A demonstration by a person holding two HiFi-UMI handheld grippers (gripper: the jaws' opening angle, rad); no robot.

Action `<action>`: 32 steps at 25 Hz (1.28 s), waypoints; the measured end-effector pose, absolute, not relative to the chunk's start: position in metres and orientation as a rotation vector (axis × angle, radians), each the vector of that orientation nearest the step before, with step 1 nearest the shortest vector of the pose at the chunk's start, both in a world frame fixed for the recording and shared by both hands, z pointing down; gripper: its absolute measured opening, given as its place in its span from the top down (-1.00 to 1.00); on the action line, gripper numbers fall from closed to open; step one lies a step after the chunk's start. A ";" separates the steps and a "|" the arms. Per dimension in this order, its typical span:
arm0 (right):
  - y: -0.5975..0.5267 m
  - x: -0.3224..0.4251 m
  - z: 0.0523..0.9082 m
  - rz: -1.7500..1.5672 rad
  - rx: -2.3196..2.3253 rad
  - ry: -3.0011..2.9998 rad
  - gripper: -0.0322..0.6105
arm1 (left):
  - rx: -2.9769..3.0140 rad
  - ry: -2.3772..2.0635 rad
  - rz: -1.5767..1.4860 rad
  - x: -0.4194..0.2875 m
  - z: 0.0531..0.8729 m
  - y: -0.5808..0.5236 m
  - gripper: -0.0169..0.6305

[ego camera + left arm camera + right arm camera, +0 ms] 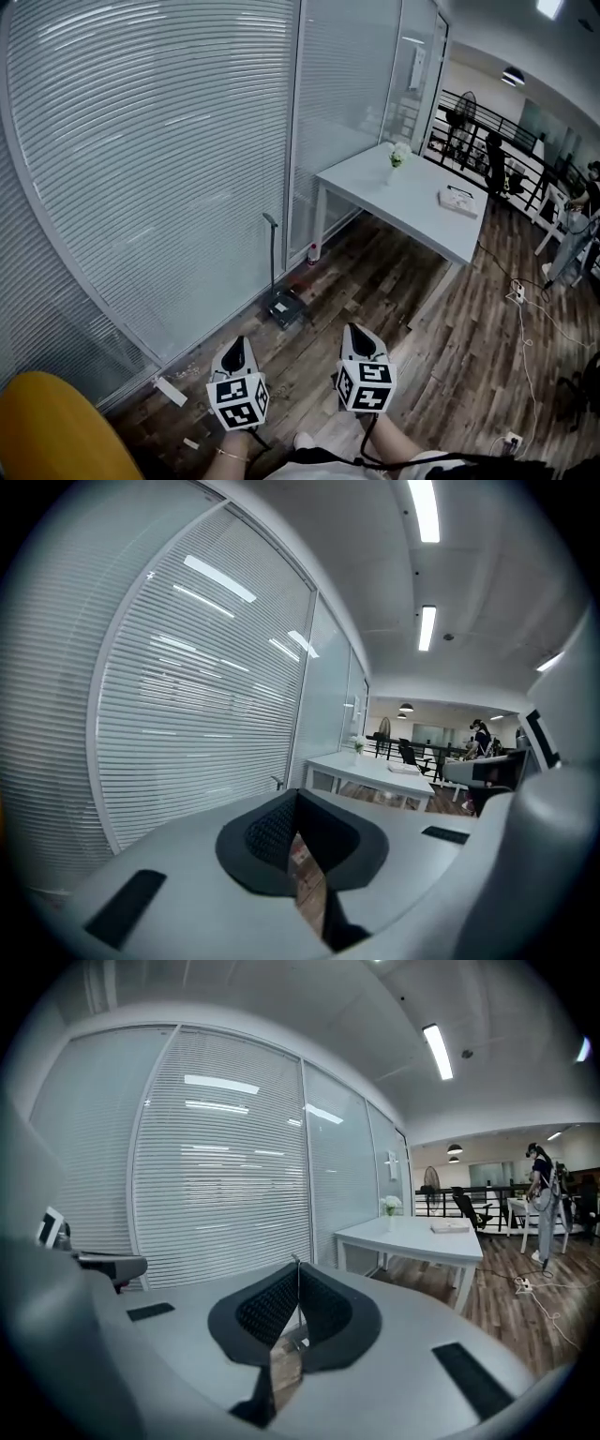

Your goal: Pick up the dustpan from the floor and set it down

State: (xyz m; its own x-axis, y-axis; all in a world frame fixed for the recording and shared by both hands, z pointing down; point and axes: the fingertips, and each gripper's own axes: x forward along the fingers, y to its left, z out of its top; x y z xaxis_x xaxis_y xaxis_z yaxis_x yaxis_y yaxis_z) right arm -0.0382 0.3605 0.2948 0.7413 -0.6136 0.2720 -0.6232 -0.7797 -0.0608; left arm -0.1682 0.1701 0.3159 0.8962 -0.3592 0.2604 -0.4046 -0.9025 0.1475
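The dark dustpan (286, 307) stands on the wood floor by the glass wall, its thin handle (272, 253) upright. Both grippers hang side by side nearer to me than the pan, well short of it and pointing toward it. My left gripper (234, 354) is shut with nothing between its tips (296, 794). Just right of it, my right gripper (361, 339) is also shut and empty (298, 1265). In the left gripper view the dustpan handle (276, 781) shows just above the jaws. The right gripper view has the handle (297, 1258) peeking over the closed tips.
A glass wall with blinds (159, 169) runs along the left. A white table (412, 192) with a flower vase (398, 155) and a book (459, 200) stands ahead right. Cables and a power strip (517, 292) lie at right, near a person (572, 234). Something yellow (56, 431) sits at bottom left.
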 end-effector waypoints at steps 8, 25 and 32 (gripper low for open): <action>0.325 0.048 0.295 0.417 2.890 -1.071 0.80 | 2.881 -0.599 0.303 -0.078 0.311 0.138 0.94; 0.275 0.153 0.336 0.556 2.831 -1.066 0.80 | 2.831 -0.586 0.440 0.030 0.352 0.092 0.94; 0.226 0.226 0.335 0.548 2.836 -1.055 0.80 | 2.841 -0.533 0.420 0.118 0.351 0.041 0.94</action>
State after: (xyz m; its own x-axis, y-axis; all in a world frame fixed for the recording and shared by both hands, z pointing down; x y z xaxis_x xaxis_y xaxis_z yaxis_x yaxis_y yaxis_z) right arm 0.2262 0.2258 0.3353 0.7015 -0.6201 0.3513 -0.6438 -0.7627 -0.0608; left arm 0.1184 0.0411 0.3508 0.8935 -0.3189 0.3160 -0.3818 -0.9102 0.1608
